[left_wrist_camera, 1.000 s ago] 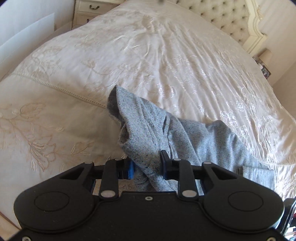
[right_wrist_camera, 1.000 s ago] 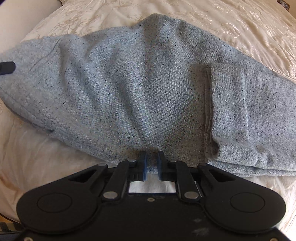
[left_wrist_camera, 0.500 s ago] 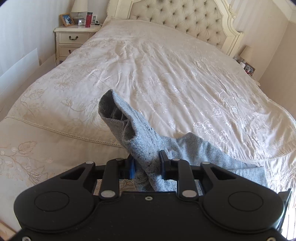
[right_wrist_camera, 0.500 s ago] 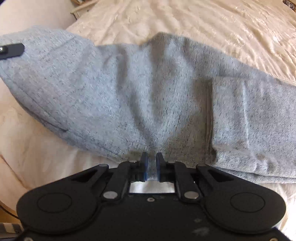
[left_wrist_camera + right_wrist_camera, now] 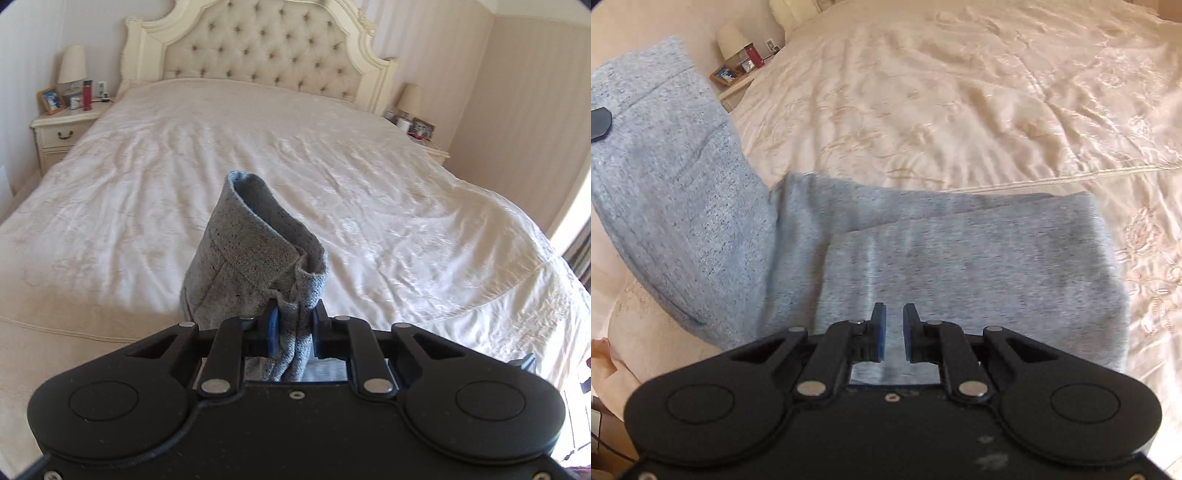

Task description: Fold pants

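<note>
Left gripper point(image 5: 293, 325) fingers clamp the grey pants point(image 5: 255, 258); its grip point is hidden. Right gripper point(image 5: 894, 332) fingers stand apart, 12 o'clock fabric blurred.

Left wrist view: from foot of bed point(image 5: 369, 177), facing headboard point(image 5: 266, 48). Right wrist view: close above pants point(image 5: 960, 266), angled down. Both show bed.

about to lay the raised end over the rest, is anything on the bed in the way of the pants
Nothing visible is. The left tongs hold a bunched end of the grey pants up above the cream bedspread, which shows only wrinkles. In the right view the pants lie flat before the right tongs, nothing lying on top.
</note>
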A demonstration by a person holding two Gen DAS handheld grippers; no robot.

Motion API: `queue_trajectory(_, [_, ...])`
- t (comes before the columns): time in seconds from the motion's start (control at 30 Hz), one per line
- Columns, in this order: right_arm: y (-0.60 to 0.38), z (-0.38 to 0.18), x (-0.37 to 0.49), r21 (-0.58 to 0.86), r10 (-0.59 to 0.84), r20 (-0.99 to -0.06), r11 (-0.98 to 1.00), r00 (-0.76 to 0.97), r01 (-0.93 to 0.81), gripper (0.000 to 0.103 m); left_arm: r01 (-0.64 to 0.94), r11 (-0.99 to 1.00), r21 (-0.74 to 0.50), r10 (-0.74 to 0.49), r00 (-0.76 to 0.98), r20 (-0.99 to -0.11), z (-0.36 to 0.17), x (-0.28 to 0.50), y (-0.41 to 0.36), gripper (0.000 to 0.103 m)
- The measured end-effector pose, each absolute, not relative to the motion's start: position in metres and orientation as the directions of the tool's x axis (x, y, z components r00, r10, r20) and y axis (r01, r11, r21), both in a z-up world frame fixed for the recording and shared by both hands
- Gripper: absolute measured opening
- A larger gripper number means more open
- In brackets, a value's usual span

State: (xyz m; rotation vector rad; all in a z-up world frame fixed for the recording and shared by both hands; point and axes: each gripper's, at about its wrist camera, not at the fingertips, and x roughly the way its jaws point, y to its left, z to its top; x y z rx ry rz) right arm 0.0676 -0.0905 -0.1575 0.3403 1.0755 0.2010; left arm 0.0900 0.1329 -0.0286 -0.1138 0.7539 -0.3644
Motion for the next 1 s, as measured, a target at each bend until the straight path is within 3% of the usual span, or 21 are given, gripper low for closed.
queue_trajectory(0.1, [-0.126, -0.166, 0.069, 0.367, 0.311, -0.836, 0.930, 0.452, 0.039, 0.013, 0.335, 0.891, -0.307, -0.452, 0.577, -0.680, -0.062, 0.095, 0.077, 0.012])
queue_trajectory(0.17, [-0.149, -0.172, 0.065, 0.369, 0.308, -0.847, 0.928, 0.433, 0.061, 0.013, 0.347, 0.870, -0.352, -0.489, 0.500, -0.715, -0.090, 0.097, 0.042, 0.012])
queue_trajectory(0.3, [-0.175, -0.185, 0.065, 0.368, 0.308, -0.872, 0.925, 0.381, 0.093, 0.015, 0.348, 0.882, -0.317, -0.449, 0.416, -0.791, -0.118, 0.094, 0.007, 0.012])
queue_trajectory(0.47, [-0.189, -0.184, 0.071, 0.394, 0.329, -0.857, 0.914, 0.397, 0.094, 0.020, 0.287, 0.932, -0.222, -0.336, 0.452, -0.826, -0.117, 0.086, 0.035, 0.017])
queue_trajectory(0.6, [-0.193, -0.175, 0.083, 0.477, 0.394, -0.799, 0.875, 0.454, 0.079, 0.034, 0.136, 0.980, -0.146, -0.192, 0.449, -0.873, -0.133, 0.099, 0.071, 0.017])
queue_trajectory(0.73, [-0.185, -0.178, 0.110, 0.519, 0.439, -0.784, 0.852, 0.439, 0.074, 0.039, -0.004, 0.994, -0.114, -0.103, 0.395, -0.913, -0.158, 0.117, 0.105, 0.017])
queue_trajectory(1.0, [-0.170, -0.213, 0.142, 0.476, 0.429, -0.852, 0.873, 0.301, 0.103, 0.043, 0.044, 0.997, -0.066, -0.075, 0.256, -0.964, -0.201, 0.126, 0.118, 0.018])
